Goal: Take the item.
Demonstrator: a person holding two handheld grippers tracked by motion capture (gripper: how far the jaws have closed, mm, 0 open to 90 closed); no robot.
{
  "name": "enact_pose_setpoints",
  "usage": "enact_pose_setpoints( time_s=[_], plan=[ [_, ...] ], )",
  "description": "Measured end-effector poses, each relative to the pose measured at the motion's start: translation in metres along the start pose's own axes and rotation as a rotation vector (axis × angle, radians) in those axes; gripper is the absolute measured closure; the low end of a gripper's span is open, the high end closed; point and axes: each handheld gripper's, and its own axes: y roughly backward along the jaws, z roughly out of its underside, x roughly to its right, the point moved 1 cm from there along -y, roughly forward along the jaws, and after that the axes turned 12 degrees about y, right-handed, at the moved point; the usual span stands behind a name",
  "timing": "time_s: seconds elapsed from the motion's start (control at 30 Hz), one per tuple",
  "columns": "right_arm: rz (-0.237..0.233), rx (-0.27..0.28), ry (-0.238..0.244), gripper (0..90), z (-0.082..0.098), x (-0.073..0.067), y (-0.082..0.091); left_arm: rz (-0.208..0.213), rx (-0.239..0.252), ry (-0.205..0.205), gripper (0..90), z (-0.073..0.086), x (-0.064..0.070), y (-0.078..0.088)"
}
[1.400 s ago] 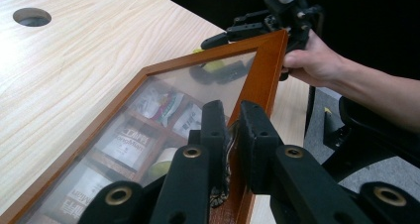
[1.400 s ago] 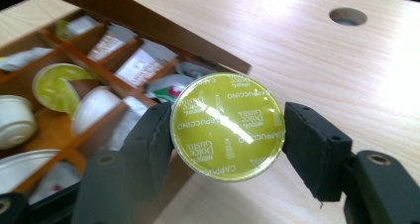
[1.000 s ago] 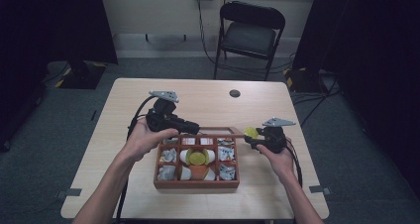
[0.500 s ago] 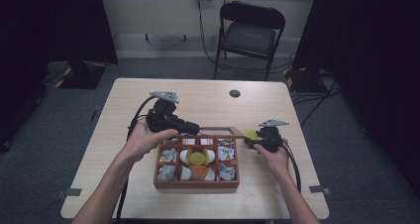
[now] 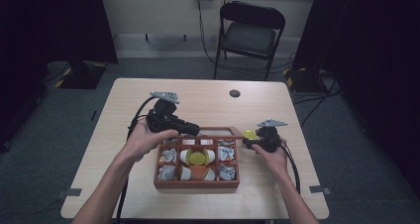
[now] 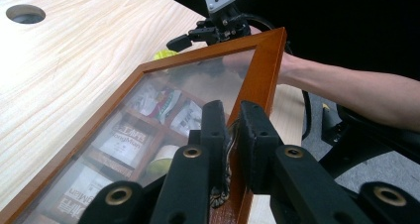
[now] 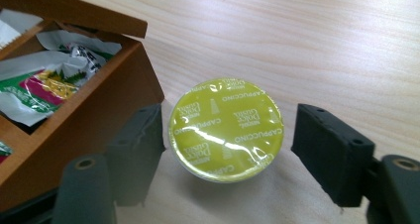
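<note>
The left gripper [image 6: 229, 130] has its fingers [image 6: 214, 130] pinched tight on the free edge of the glazed lid [image 6: 148, 130] of a wooden tea box [image 5: 196, 184], and it holds that lid propped at a slant above the compartments. The likely reason is plain enough: with the lid kept up, the sachets and capsules inside stay reachable, and the other hand is free to work beside the box.

The right gripper [image 7: 228, 135] stands just outside the box's right wall. Its fingers [image 7: 329, 149] have just been opening, and they now flank a yellow-green coffee capsule [image 7: 226, 129] with a visible gap on the right side — the capsule sits on the table [image 7: 307, 45] on its own, foil top up, the word "cappuccino" readable on it. So nothing is gripped there; the capsule looks freshly set down, or is about to be picked up, and the frames do not settle which.

In the high view the capsule [image 5: 250, 134] lies on the table near the box's far right corner, close to the raised lid's edge. More capsules sit in the middle compartments, paper sachets in the outer ones. Behind the table stands a folding chair [image 5: 250, 33] — well apart from the work.
</note>
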Motion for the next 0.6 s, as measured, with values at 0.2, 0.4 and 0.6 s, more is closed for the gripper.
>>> enact_pose_setpoints(
  time_s=[0.2, 0.4, 0.6],
  plan=[
    [-0.017, 0.023, -0.013, 21.3, -0.003, -0.003, 0.007, 0.003, -0.003, 0.0, 81.8, 0.0, 0.0, 0.0],
    [-0.008, 0.036, -0.024, 18.9, -0.005, -0.003, 0.018, -0.002, -0.007, -0.005, 81.8, 0.0, 0.001, 0.0],
    [-0.011, 0.036, -0.007, 18.6, -0.001, -0.008, 0.033, -0.002, -0.009, -0.008, 81.8, 0.001, 0.001, 0.0]
  ],
)
